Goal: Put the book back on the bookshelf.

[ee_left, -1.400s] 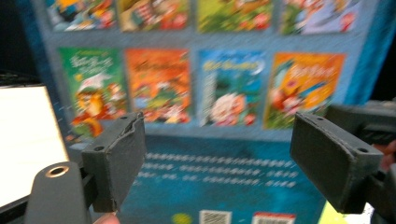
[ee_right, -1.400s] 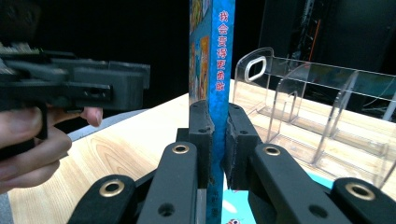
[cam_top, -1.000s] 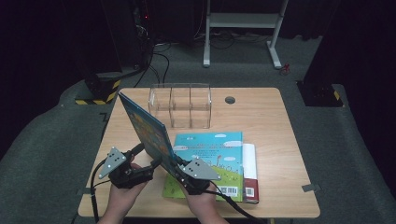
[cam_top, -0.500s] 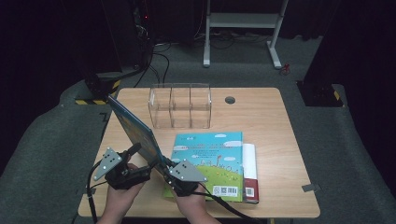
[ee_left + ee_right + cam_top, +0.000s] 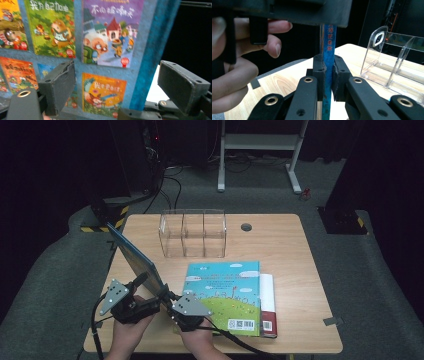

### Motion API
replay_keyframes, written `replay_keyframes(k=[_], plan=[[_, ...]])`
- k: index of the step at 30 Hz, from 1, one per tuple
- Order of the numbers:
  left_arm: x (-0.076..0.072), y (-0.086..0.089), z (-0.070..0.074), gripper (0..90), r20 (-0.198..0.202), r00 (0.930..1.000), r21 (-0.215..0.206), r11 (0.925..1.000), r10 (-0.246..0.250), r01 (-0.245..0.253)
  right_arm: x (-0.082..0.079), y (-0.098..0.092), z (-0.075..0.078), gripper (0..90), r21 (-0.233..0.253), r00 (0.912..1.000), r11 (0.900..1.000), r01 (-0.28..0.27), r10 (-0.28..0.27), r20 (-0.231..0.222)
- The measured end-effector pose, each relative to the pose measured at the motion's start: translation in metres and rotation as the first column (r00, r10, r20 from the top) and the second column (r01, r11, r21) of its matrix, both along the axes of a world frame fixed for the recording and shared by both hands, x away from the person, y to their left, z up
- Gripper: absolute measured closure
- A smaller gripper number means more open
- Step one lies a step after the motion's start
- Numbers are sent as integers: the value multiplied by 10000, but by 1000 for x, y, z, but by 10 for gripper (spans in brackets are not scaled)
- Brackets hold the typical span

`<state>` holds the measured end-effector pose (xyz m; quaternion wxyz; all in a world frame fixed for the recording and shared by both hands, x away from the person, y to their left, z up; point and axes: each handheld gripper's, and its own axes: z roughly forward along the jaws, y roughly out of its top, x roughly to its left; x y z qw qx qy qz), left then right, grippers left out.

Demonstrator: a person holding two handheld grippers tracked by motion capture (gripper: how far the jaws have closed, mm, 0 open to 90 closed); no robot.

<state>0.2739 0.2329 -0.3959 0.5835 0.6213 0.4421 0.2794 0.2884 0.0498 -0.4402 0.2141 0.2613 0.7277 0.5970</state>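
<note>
A blue picture book point(image 5: 134, 257) stands tilted on edge over the table's front left, its top corner leaning far left. My right gripper point(image 5: 169, 298) is shut on its lower edge; in the right gripper view the jaws point(image 5: 328, 68) pinch the thin blue spine point(image 5: 329, 37). My left gripper point(image 5: 144, 287) sits just left of the book. In the left gripper view its jaws point(image 5: 120, 86) stand wide open, with the book's illustrated cover point(image 5: 100, 37) face-on behind them. A second picture book point(image 5: 227, 290) lies flat to the right.
A clear three-compartment organiser point(image 5: 192, 234) stands at the middle back of the wooden table point(image 5: 300, 260). Under the flat book lies another with a red and white spine point(image 5: 268, 302). A round cable hole point(image 5: 245, 227) is beside the organiser. The table edge is close on the left.
Both grippers and the upright blue book have shifted left, away from the flat book. The book's top corner now hangs past the table's left edge.
</note>
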Motion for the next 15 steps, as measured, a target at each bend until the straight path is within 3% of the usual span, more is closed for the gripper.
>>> replay_keyframes(k=[6, 15], plan=[[0, 3, -1, 147, -59, 9984, 65, 9984, 568, -568, 0, 7, -5, 829, -110, 9999, 9999, -100, 99, -16], [0, 3, -2, 140, -147, 9954, 331, 9950, 949, -944, -1, 15, -9, 824, -275, 9999, 9995, -137, 136, -49]])
